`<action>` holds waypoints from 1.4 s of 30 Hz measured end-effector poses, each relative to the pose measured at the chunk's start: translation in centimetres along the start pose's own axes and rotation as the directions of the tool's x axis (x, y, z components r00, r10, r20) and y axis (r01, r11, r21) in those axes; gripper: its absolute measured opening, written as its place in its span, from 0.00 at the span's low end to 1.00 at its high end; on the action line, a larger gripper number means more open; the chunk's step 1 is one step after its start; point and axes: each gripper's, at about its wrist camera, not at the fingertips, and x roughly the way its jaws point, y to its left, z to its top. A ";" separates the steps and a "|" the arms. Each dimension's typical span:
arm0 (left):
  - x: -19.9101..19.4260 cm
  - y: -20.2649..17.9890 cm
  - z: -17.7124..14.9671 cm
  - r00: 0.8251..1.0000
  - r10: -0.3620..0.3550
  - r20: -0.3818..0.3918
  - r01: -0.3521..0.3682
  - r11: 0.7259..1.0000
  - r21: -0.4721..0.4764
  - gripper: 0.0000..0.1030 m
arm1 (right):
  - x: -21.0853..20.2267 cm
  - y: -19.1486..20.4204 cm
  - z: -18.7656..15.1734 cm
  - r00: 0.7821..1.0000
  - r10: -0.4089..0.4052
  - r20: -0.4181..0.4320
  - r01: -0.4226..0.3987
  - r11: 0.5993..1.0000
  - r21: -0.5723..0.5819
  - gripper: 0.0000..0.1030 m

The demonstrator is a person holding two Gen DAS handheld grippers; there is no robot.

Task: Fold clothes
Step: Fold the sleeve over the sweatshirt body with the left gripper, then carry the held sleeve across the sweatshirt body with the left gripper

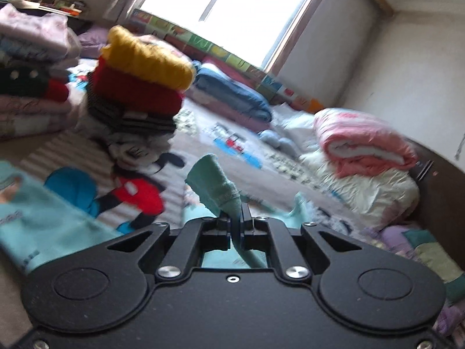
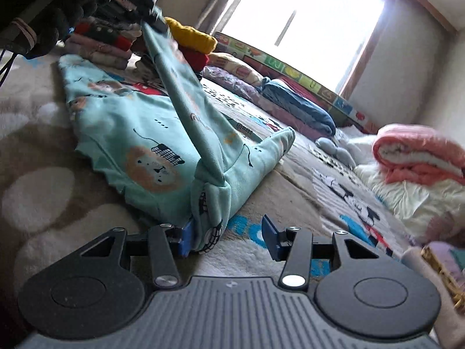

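Observation:
A mint-green garment with lion prints (image 2: 136, 133) lies on the cartoon-print bedspread (image 2: 343, 192). In the left wrist view my left gripper (image 1: 237, 215) is shut on a bunched corner of the mint-green garment (image 1: 215, 183), lifted above the bed. The right wrist view shows the left gripper (image 2: 154, 19) at upper left, pulling a stretched strip of cloth upward. My right gripper (image 2: 226, 237) stands open low over the bed. Its left blue pad (image 2: 186, 237) touches the garment's folded corner; the right pad (image 2: 268, 237) is apart from it.
Stacks of folded clothes (image 1: 136, 87) stand on the bed, topped by yellow and red knits. More folded piles (image 1: 32, 67) lie at far left. A rolled pink blanket (image 1: 366, 145) rests on a white quilt at right. Pillows (image 1: 232, 96) and a window (image 1: 232, 8) lie behind.

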 end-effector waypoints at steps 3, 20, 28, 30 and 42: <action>-0.5 0.9 -0.6 1.000 0.026 -0.016 -0.026 1.000 0.009 0.04 | -0.3 0.2 0.1 1.000 0.005 0.001 -0.005 0.999 -0.033 0.47; 0.4 3.0 -2.6 0.996 0.074 -0.049 -0.073 0.997 0.023 0.04 | -3.2 1.7 0.8 0.986 0.160 0.041 -0.151 0.976 -0.156 0.40; -0.1 3.2 -1.9 0.998 0.060 0.006 -0.060 0.998 -0.003 0.04 | -1.3 0.6 1.8 0.973 0.197 0.122 -0.201 0.979 0.022 0.46; -0.1 3.4 -1.9 0.998 0.070 0.009 -0.070 0.998 -0.002 0.04 | -1.0 0.5 1.6 0.961 0.255 0.105 -0.260 0.965 0.037 0.49; 0.7 3.8 -2.3 0.996 0.089 -0.028 -0.089 0.996 0.011 0.04 | 0.0 0.6 0.8 0.936 0.344 0.076 -0.348 0.936 0.046 0.56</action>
